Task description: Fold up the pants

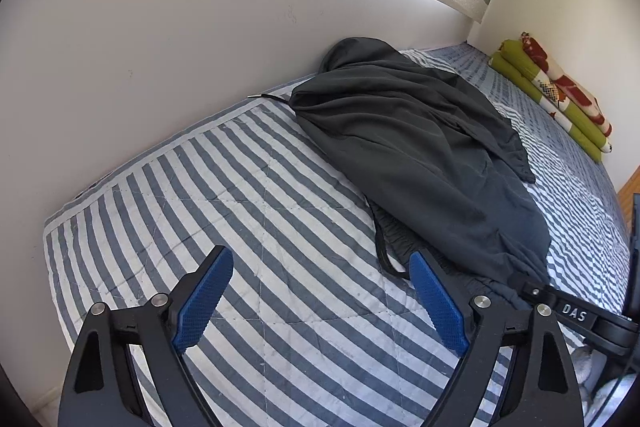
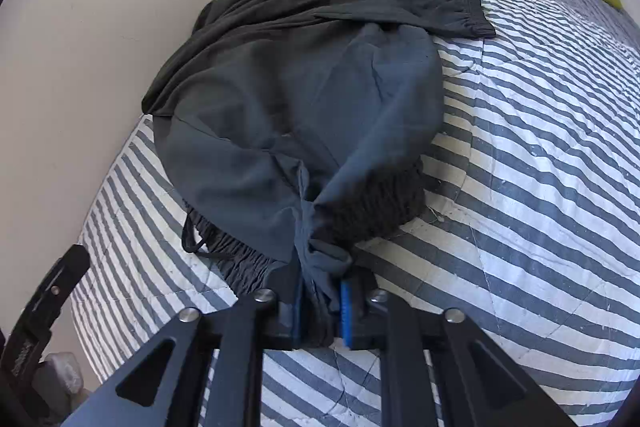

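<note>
Dark grey pants (image 2: 296, 99) are lying crumpled on the striped bedspread (image 2: 540, 155) near the white wall (image 1: 160, 7), drawstring (image 1: 382, 251) trailing from the elastic waistband. Right gripper (image 2: 322, 307) is pinching a bunched fold of the pants between its blue pads. Left gripper (image 1: 320, 291) is hovering over bare bedspread beside the waistband, jaws spread wide, holding nothing; a folded green blanket (image 1: 552, 95) is sitting at the far end.

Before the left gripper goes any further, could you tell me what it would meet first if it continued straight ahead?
Probably the striped quilt: the open left gripper points at bare bedding, with the pants off to its right.
</note>
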